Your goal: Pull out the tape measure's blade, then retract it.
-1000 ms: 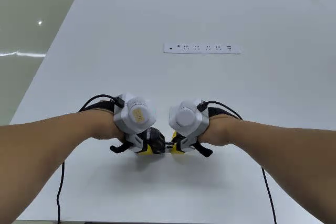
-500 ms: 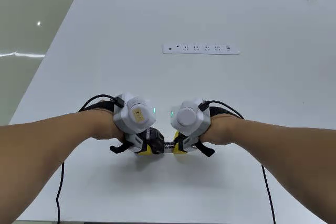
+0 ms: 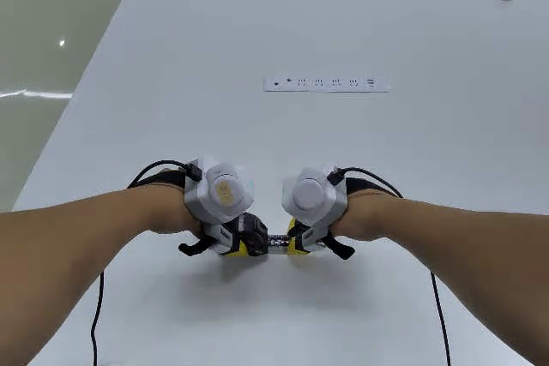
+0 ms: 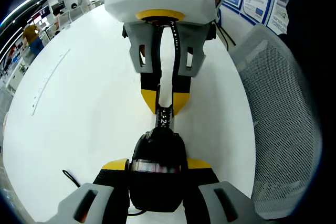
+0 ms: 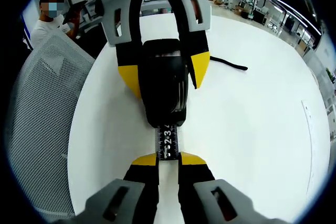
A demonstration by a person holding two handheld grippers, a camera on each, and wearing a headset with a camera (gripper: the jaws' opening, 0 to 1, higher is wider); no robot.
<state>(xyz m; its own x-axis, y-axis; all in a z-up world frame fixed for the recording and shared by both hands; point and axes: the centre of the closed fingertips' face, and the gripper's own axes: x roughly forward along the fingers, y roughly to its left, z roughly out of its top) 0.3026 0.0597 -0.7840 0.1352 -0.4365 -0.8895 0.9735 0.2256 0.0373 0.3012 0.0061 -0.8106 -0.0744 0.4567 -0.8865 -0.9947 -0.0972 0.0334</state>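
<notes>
You have only a short stretch of blade out of the tape measure, so by my reading either the pull has barely begun or the retract is nearly finished; I can't tell which. Your left gripper is clamped on the black case, near the front edge of the table. Your right gripper has its jaws pinched on the blade's end, just beside the case. Farther off lies a power strip.

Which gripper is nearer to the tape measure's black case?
Left. The left gripper is clamped on the case; the right gripper pinches the blade tip a short way out from it.
</notes>
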